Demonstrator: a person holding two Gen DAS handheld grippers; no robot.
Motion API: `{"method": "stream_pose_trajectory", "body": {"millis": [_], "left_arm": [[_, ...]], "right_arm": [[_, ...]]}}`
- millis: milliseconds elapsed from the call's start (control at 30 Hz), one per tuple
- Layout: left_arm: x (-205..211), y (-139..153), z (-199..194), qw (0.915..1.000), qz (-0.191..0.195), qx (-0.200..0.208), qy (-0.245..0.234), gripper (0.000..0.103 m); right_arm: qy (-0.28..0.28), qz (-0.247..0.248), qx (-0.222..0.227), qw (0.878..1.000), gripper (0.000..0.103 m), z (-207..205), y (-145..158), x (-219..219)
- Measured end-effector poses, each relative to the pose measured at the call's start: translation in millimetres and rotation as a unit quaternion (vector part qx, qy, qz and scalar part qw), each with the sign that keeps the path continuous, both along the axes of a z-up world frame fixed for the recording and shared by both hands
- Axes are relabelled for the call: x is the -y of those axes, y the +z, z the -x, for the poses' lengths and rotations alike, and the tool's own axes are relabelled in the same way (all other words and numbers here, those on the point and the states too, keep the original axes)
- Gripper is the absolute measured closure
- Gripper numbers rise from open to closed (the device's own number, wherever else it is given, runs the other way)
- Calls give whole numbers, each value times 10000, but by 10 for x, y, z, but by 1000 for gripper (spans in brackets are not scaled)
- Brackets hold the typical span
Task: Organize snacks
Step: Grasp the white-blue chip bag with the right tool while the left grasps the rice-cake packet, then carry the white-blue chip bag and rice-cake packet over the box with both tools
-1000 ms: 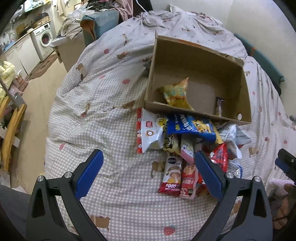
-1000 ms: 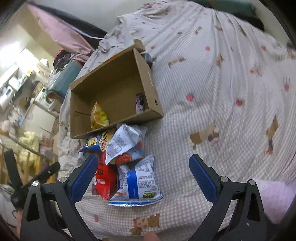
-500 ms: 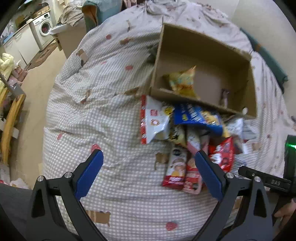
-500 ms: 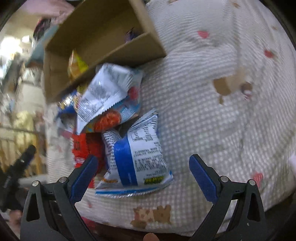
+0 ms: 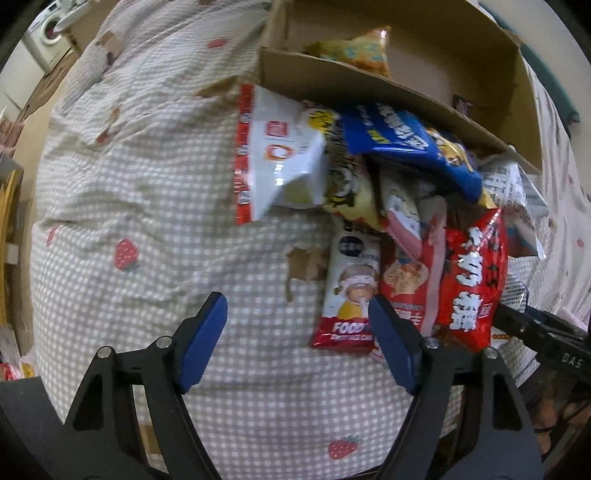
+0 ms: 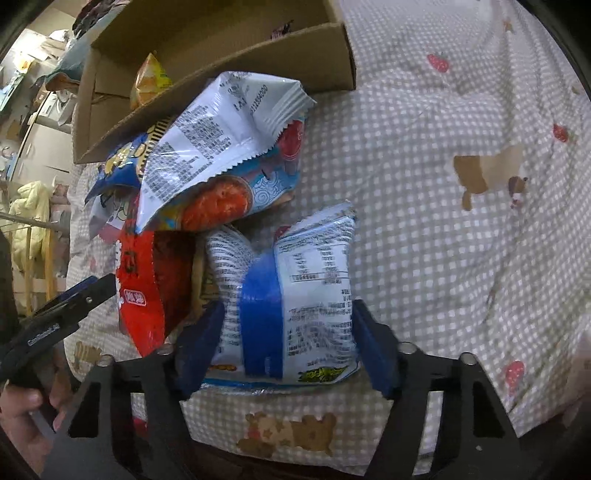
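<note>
A pile of snack packets lies on the checked bed cover in front of an open cardboard box [image 5: 369,85]. The box holds a yellow packet [image 5: 354,51]. My left gripper [image 5: 299,339] is open above the cover; its right finger is beside a "FOOD" packet [image 5: 351,291] and a red packet [image 5: 469,280]. My right gripper [image 6: 288,332] has its fingers on both sides of a white and blue packet [image 6: 295,295], touching its edges. A white printed packet [image 6: 218,136] leans on the box [image 6: 221,62] behind it.
A white and red packet [image 5: 277,155] and a blue packet [image 5: 410,144] lie against the box front. A washing machine [image 5: 51,26] stands at far left beyond the bed. The other gripper shows at the left edge of the right wrist view [image 6: 62,310].
Both grippers have moved down and forward toward the pile. My right gripper has narrowed around the white and blue packet. My left gripper has narrowed somewhat.
</note>
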State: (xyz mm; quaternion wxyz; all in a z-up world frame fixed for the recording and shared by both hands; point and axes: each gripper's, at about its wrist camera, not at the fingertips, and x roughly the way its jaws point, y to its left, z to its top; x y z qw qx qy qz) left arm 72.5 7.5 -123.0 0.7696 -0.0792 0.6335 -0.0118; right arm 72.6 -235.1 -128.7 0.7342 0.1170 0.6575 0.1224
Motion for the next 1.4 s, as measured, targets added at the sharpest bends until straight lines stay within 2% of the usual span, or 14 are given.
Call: {"method": "stream_pose_trajectory", "body": {"millis": [67, 133, 400, 567, 600, 633, 667, 767, 967, 1067, 1233, 1400], "left_arm": [[58, -45, -17, 9999, -108, -27, -85, 27], [91, -94, -34, 9998, -166, -68, -130, 38], [371, -220, -164, 9987, -226, -82, -445, 40], [540, -358, -247, 9970, -414, -112, -642, 48], [550, -358, -258, 9971, -405, -78, -643, 54], [564, -356, -264, 9971, -412, -47, -645, 67], [586, -347, -262, 9966, -495, -29, -652, 74], [607, -297, -217, 9965, -504, 7, -673, 74], [538, -150, -3, 9980, -280, 19, -567, 74], [481, 26, 147, 9980, -225, 98, -585, 74], [252, 183, 388, 9987, -146, 153, -471, 75], [68, 432, 599, 9985, -187, 454, -224, 75]], "right_arm": [[-27, -78, 76, 9999, 43, 46, 67, 57], [-34, -82, 163, 9998, 44, 95, 121, 100], [-206, -369, 457, 9981, 45, 244, 349, 373], [-203, -435, 587, 9971, 45, 288, 445, 421], [-208, -444, 597, 9970, 45, 267, 462, 429], [-220, -454, 614, 9968, 45, 295, 478, 426], [-221, -458, 621, 9968, 45, 317, 486, 487], [-212, -472, 624, 9967, 45, 340, 512, 528], [-172, -548, 649, 9962, 45, 308, 514, 470], [-102, -644, 724, 9952, 45, 331, 543, 422], [40, -807, 775, 9937, 45, 354, 623, 341], [236, -968, 959, 9904, 45, 446, 736, 280]]}}
